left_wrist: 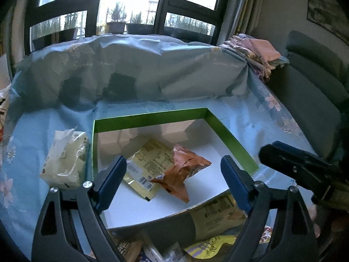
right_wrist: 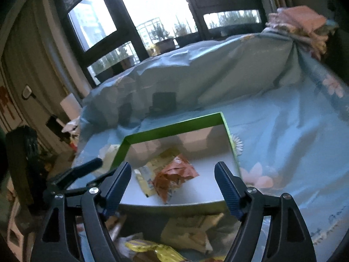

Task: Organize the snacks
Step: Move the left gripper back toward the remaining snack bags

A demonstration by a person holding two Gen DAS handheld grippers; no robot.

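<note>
A green-rimmed box with a white inside sits on the blue flowered cloth; it also shows in the right wrist view. In it lie a yellow packet and an orange packet on top of it, also seen as the yellow packet and the orange packet. My left gripper is open and empty above the box's near side. My right gripper is open and empty, also over the near side; it shows at the right of the left wrist view. A pale cream packet lies left of the box.
Several loose snack packets lie in front of the box's near wall. The cloth rises over a bulky shape behind the box. Folded fabric sits at the back right. A grey sofa stands to the right.
</note>
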